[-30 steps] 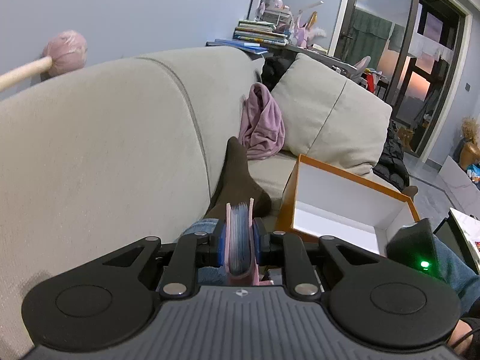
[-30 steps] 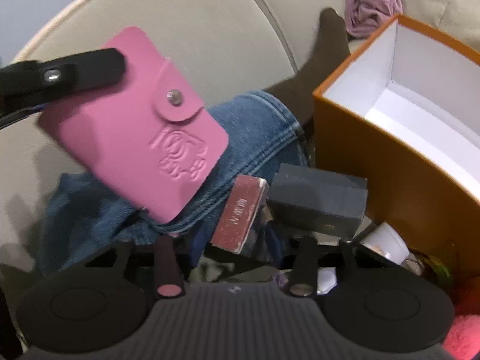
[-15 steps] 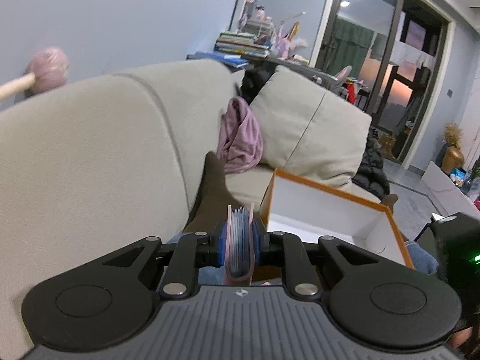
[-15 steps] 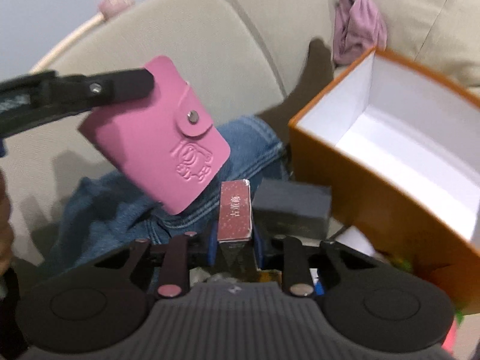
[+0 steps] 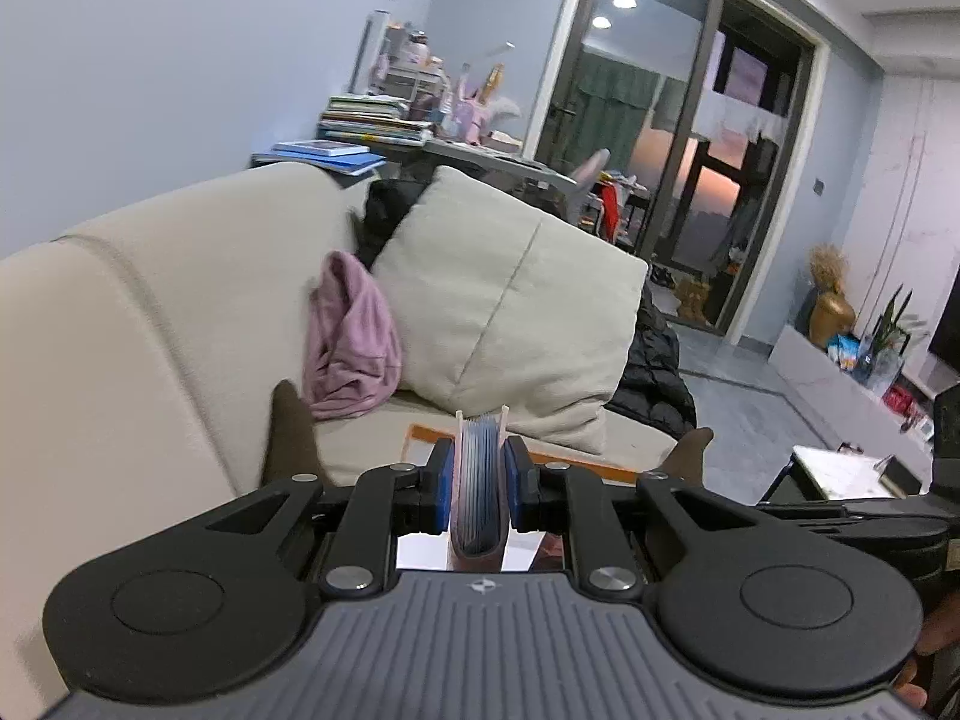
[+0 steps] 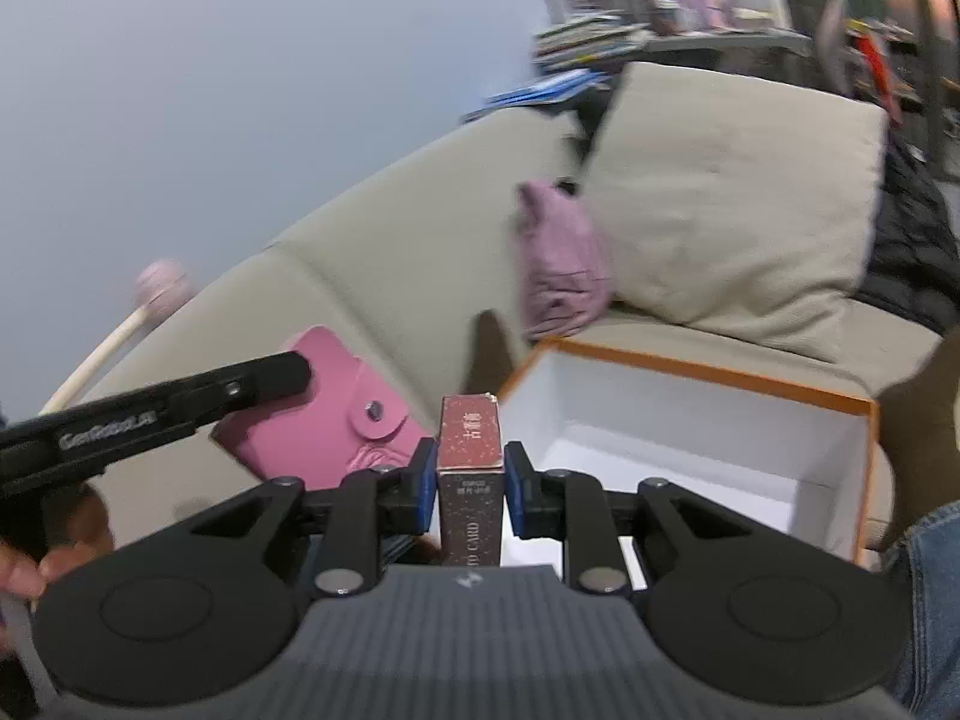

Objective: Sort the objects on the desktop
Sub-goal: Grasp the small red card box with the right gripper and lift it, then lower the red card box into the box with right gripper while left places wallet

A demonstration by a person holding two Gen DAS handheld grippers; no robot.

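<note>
Card box [image 6: 470,468], dark red, stands upright, clamped in the right gripper [image 6: 469,489], near the orange box's [image 6: 690,369] near-left corner. Left of it, the pink wallet [image 6: 336,414] is pinched edge-on in the left gripper [image 5: 478,483], above the sofa [image 6: 372,276]. The orange box sits open on the seat. Beyond it: a big cushion [image 6: 738,204], a lilac cloth [image 6: 561,264], a sock foot [image 6: 489,354]. Nothing blocks the box's opening.
</note>
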